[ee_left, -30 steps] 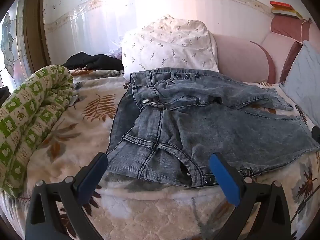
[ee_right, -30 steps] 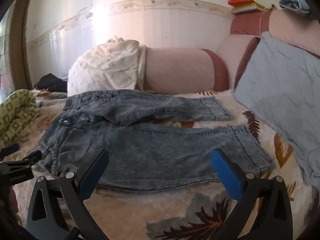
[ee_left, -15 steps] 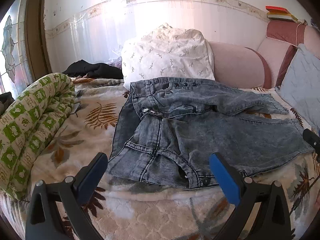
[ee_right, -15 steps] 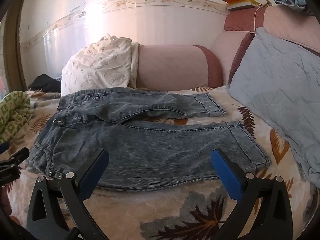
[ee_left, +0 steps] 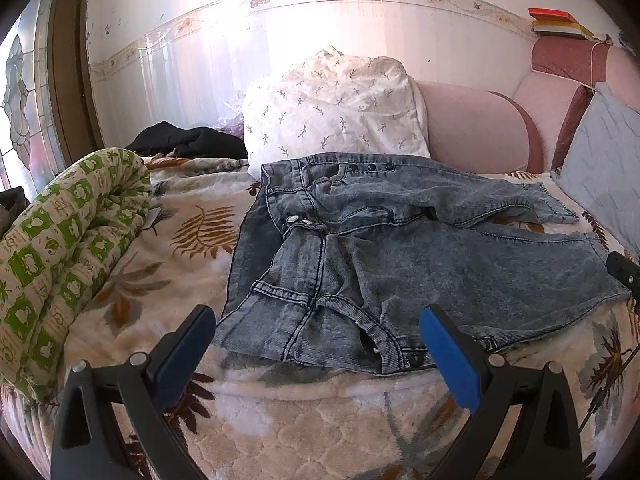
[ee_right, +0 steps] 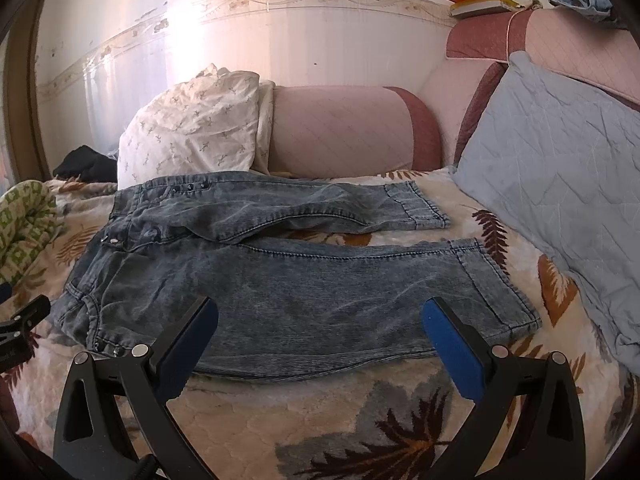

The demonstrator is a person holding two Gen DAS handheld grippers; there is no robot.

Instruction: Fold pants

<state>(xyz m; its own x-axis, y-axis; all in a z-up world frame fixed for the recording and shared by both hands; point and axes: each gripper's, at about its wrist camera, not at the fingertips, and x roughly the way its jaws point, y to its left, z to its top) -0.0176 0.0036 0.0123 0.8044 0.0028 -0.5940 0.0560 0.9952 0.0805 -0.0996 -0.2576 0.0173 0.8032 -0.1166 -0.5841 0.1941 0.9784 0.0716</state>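
Note:
Grey-blue denim pants (ee_left: 400, 256) lie spread flat on the leaf-patterned bed cover (ee_left: 280, 408), waist to the left, both legs running right. In the right wrist view the pants (ee_right: 304, 280) show both legs with a gap between them near the hems. My left gripper (ee_left: 316, 332) is open and empty, just in front of the near waist corner. My right gripper (ee_right: 320, 324) is open and empty, just in front of the near leg's lower edge. Each gripper shows at the edge of the other's view.
A rolled green-and-white quilt (ee_left: 60, 256) lies at the left. A white patterned pillow (ee_left: 332, 108) and pink bolster (ee_right: 340, 128) stand behind the pants. A blue-grey quilted cushion (ee_right: 560, 184) leans at the right. Dark clothing (ee_left: 188, 142) lies at the back left.
Both grippers have pulled back and up a little from the pants, so more of the bed cover shows in front. The pants have not moved. Both stay open.

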